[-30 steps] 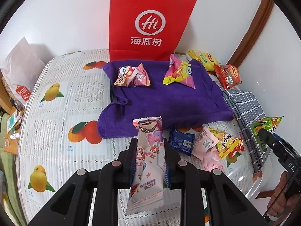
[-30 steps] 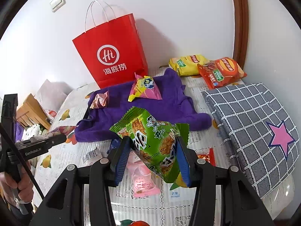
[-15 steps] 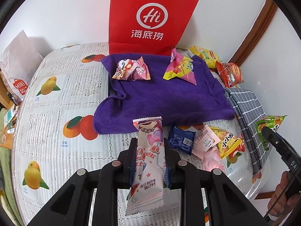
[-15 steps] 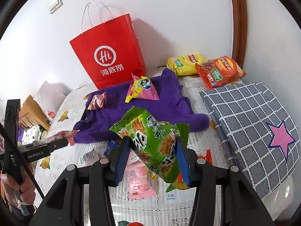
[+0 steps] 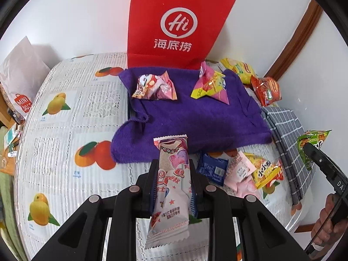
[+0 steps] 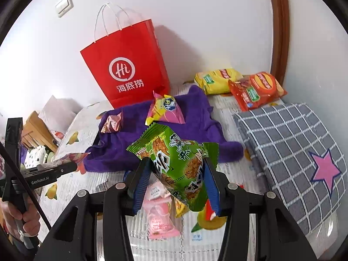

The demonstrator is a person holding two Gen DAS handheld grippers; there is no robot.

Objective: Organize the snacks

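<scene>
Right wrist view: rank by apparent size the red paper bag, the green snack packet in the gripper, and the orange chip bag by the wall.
1. Red paper bag.
2. Green snack packet, though inflated by nearness to the camera.
3. Orange chip bag.

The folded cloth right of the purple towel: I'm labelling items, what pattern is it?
The folded cloth is grey with a white grid and a pink star, clearest in the right wrist view.
</scene>
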